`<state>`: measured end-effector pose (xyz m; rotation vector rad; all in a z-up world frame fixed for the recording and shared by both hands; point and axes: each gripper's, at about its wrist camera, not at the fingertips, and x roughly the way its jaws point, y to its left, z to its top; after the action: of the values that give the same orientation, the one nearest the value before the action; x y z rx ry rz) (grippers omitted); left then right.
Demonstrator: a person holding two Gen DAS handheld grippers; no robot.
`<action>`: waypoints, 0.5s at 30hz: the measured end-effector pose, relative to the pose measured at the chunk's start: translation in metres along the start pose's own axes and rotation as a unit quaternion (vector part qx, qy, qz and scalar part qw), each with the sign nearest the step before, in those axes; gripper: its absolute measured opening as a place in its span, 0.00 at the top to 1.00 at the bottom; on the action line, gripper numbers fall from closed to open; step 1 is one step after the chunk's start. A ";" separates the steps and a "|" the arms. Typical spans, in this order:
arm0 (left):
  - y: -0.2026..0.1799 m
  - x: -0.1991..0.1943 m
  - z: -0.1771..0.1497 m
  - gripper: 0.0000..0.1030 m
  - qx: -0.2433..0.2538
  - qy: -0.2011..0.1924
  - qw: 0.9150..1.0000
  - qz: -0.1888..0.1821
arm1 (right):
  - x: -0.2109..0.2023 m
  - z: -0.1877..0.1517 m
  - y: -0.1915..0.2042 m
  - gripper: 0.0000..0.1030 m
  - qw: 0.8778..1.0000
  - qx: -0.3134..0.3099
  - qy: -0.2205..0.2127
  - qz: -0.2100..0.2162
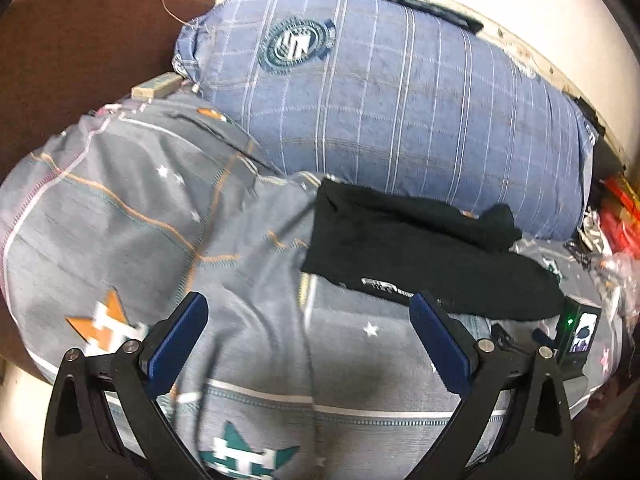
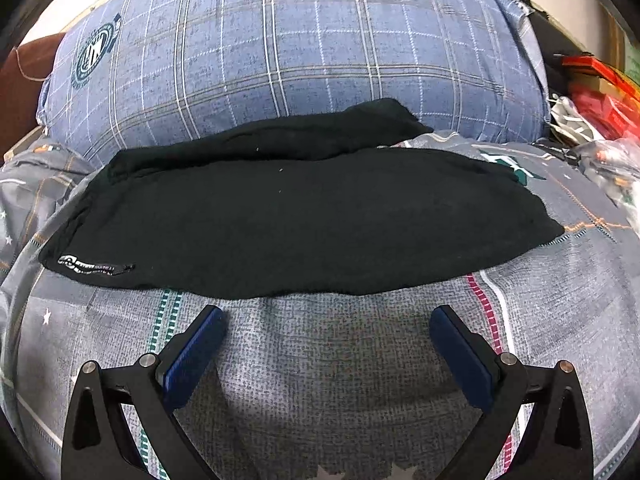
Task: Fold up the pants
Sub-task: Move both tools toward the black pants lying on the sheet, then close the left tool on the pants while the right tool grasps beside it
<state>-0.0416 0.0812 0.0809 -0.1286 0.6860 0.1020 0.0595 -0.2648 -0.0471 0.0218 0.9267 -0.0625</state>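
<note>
The black pants (image 2: 304, 220) lie folded lengthwise on the grey patterned bedsheet (image 2: 328, 360), their far edge against a blue plaid pillow. A small white label sits at their left end. In the left wrist view the pants (image 1: 420, 252) lie ahead and to the right. My left gripper (image 1: 308, 304) is open and empty above the sheet, left of the pants. My right gripper (image 2: 328, 316) is open and empty, just short of the pants' near edge.
A large blue plaid pillow (image 1: 380, 100) lies behind the pants. A brown cushion (image 1: 80, 60) is at the far left. Red boxes and plastic clutter (image 2: 596, 96) sit at the right. The other gripper's body with a small screen (image 1: 580, 336) is at the right.
</note>
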 end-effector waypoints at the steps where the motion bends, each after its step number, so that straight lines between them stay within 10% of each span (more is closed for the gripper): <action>1: 0.004 -0.001 0.006 0.01 -0.001 0.000 1.000 -0.007 | -0.001 0.002 -0.001 0.01 1.000 -0.008 0.008 0.005; 7: 0.006 0.012 0.062 0.01 0.050 -0.017 0.999 -0.004 | -0.021 0.051 -0.028 0.09 0.999 -0.031 -0.033 -0.003; 15: -0.005 0.157 0.141 0.01 0.018 0.073 0.995 -0.062 | 0.009 0.198 -0.090 0.09 0.993 -0.028 -0.068 -0.092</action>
<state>0.1674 0.1061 0.0893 -0.1451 0.8241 -0.0397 0.2167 -0.3641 0.0652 -0.1202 0.7918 -0.2070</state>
